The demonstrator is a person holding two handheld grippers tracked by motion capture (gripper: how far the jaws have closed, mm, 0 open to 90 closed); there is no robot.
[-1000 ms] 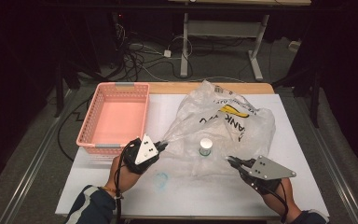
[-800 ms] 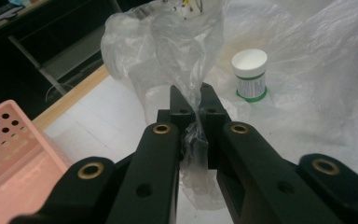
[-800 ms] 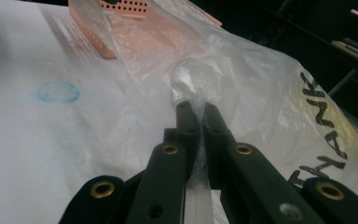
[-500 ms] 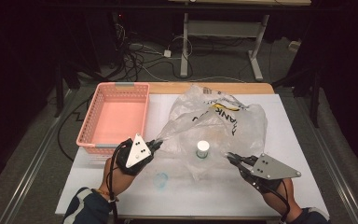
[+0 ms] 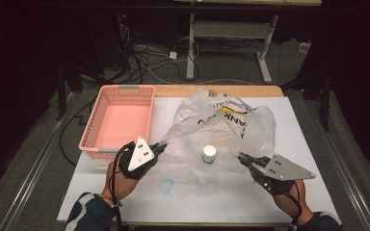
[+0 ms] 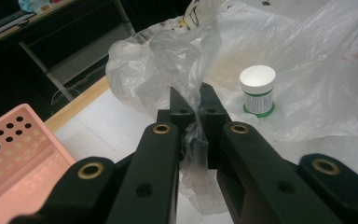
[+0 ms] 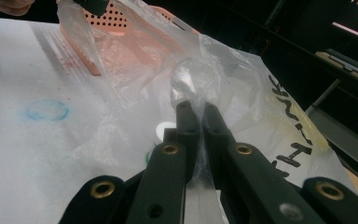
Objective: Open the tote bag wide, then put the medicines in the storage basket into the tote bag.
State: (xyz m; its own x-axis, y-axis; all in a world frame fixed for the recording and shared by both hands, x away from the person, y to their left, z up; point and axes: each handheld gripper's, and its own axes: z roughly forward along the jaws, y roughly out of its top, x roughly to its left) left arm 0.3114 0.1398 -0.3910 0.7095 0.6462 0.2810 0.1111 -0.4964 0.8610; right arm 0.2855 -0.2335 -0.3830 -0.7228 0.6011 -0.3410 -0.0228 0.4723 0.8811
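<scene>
Your left gripper (image 5: pixel 160 147) and right gripper (image 5: pixel 242 157) each have the jaws closed on an edge of the clear plastic bag (image 5: pixel 221 125), which lies on the white table (image 5: pixel 308 144) beside the pink basket (image 5: pixel 118 120), with a small white-capped jar (image 5: pixel 208 154) between your grippers.

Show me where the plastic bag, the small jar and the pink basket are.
plastic bag (image 5: pixel 253 122), high view, on its printed upper side.
small jar (image 6: pixel 258 79), left gripper view, on its white lid.
pink basket (image 5: pixel 118 124), high view, on its bare floor.
</scene>
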